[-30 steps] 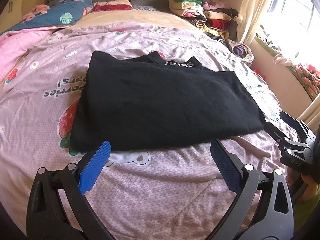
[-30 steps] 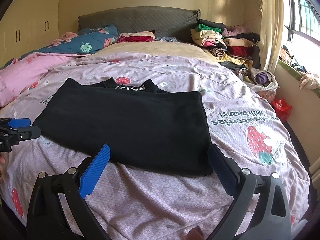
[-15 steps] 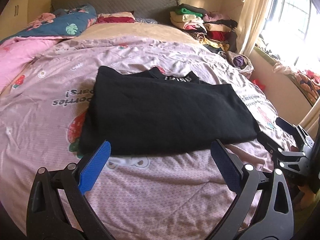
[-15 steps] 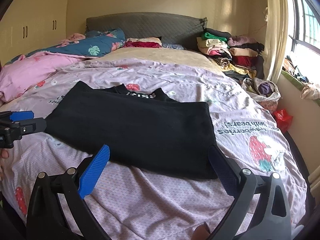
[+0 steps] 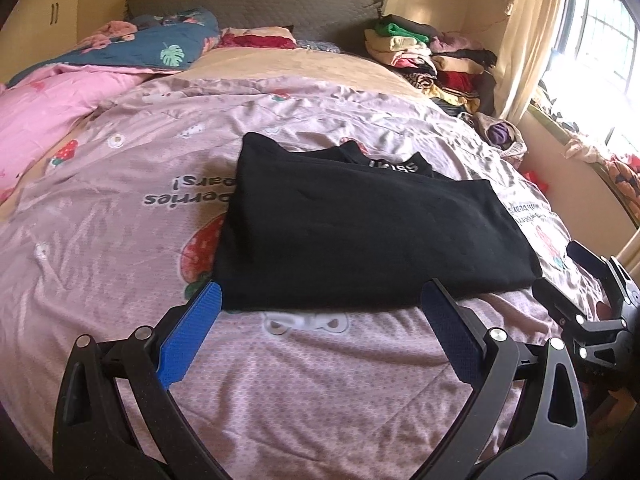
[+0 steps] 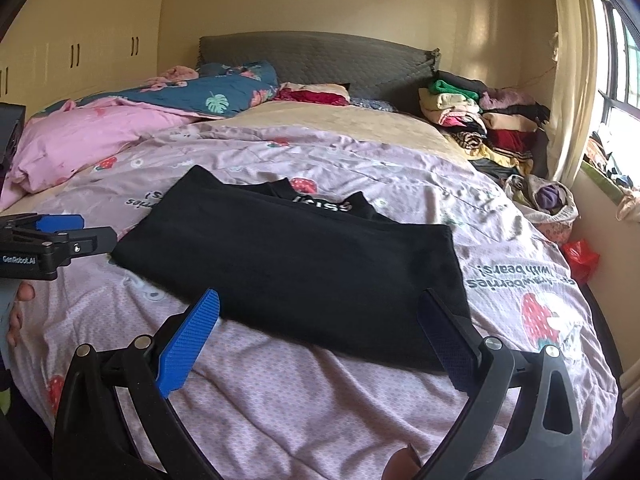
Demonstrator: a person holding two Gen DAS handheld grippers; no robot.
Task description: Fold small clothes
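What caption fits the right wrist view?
Open right tool hovers before a folded black garment on the pink quilt.

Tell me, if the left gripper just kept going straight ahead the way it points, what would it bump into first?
Most likely the near edge of the folded black shirt on the bed. The left gripper is open and empty, with only pink quilt before that edge, though its height above the quilt is unclear.
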